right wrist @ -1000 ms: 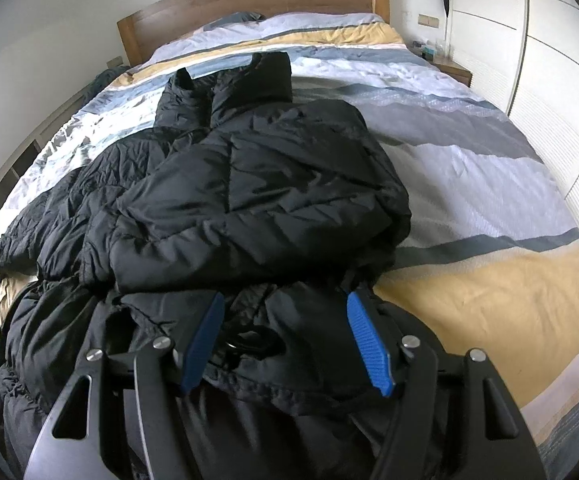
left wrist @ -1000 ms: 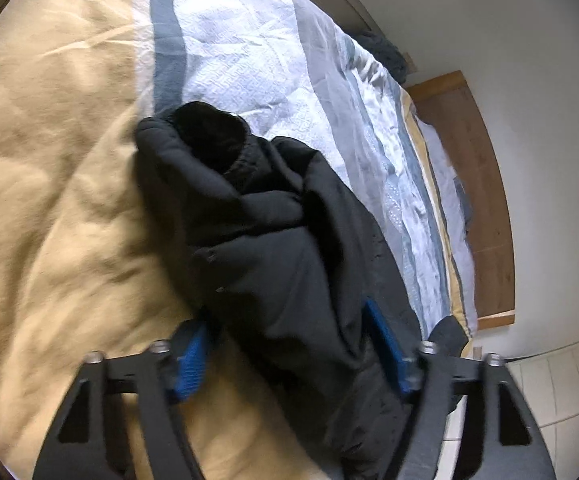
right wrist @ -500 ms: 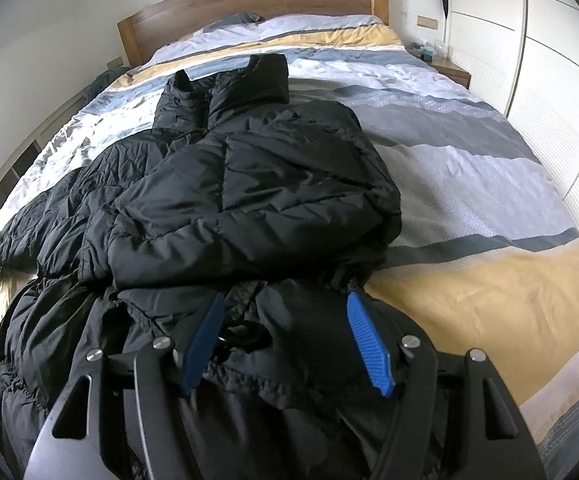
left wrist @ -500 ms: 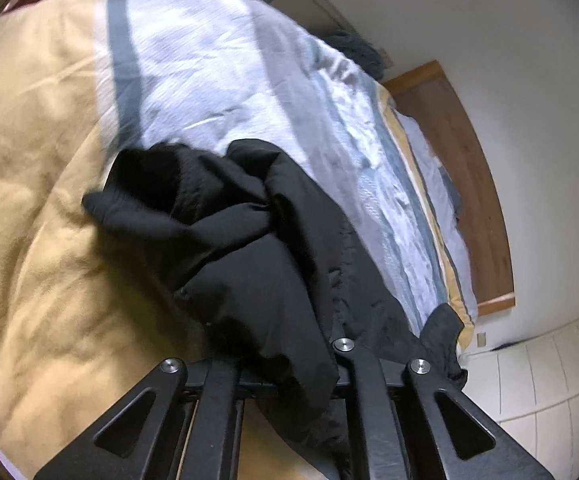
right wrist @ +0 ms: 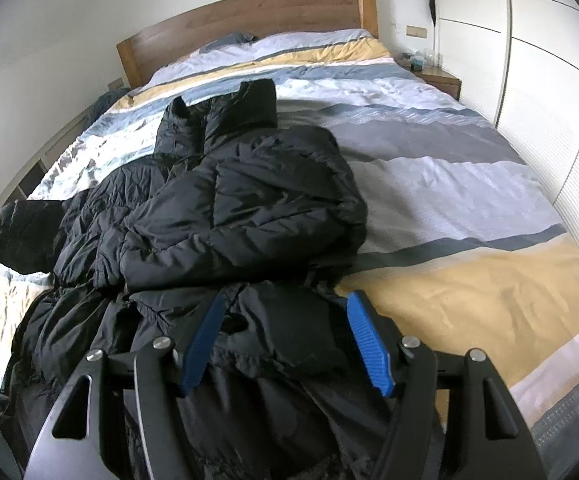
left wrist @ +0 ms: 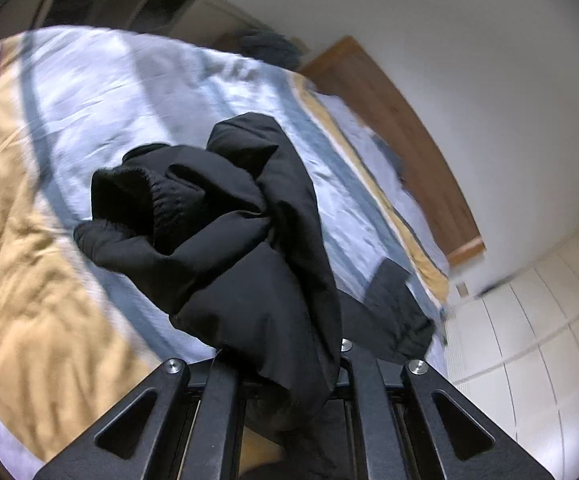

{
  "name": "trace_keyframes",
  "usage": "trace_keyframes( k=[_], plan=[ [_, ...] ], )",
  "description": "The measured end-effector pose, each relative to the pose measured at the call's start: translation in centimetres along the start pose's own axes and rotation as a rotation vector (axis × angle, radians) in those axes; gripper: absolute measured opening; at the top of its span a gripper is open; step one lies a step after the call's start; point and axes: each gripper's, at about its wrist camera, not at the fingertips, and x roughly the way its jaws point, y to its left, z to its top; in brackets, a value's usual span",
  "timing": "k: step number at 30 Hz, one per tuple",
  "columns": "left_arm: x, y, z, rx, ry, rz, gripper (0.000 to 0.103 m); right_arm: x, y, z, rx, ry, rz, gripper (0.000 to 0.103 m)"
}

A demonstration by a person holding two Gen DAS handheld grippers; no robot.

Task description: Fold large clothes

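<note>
A large black puffer jacket [right wrist: 241, 208] lies on the striped bed, its right sleeve folded across the body and its collar toward the headboard. My left gripper [left wrist: 281, 364] is shut on the jacket's left sleeve [left wrist: 225, 248] and holds it lifted above the duvet; the knit cuff [left wrist: 129, 196] hangs forward. Its pads are hidden by the fabric. That lifted sleeve shows at the left edge of the right wrist view [right wrist: 21, 232]. My right gripper [right wrist: 285, 340] is open over the jacket's lower hem, blue pads [right wrist: 365, 344] either side of the fabric.
The bed [right wrist: 469, 280] has a duvet striped in white, grey and yellow. A wooden headboard [right wrist: 249, 16] stands at the far end, a nightstand [right wrist: 437, 78] beside it. White wardrobe doors [right wrist: 549, 80] run along the right. Shelving [left wrist: 129, 4] lies beyond the bed's left side.
My left gripper closed on the sleeve and lifted it up off the duvet, swinging toward the headboard. My right gripper stayed open over the hem.
</note>
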Motion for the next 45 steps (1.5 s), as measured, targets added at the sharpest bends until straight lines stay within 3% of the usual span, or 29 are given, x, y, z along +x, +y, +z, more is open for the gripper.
trace_keyframes(
  k=[10, 17, 22, 33, 45],
  plan=[
    [0.3, -11.8, -6.1, 0.199, 0.086, -0.104, 0.006, -3.7, -4.2, -0.3, 0.084, -0.069, 0.017, 0.063],
    [2.8, -17.4, -12.0, 0.328, 0.185, -0.107, 0.006, -5.0, -6.8, -0.9, 0.128, -0.088, 0.026, 0.063],
    [5.4, -19.0, -16.2, 0.393, 0.252, -0.063, 0.006, -5.0, -8.7, -1.6, 0.163, -0.082, 0.025, 0.063],
    [9.8, -19.4, -23.8, 0.631, 0.339, 0.113, 0.006, -3.3, -9.6, -2.5, 0.178, -0.047, 0.033, 0.063],
    [11.3, -20.7, -26.1, 0.728, 0.352, 0.188, 0.01, -2.5, -8.4, -3.1, 0.169, -0.024, 0.053, 0.063]
  ],
)
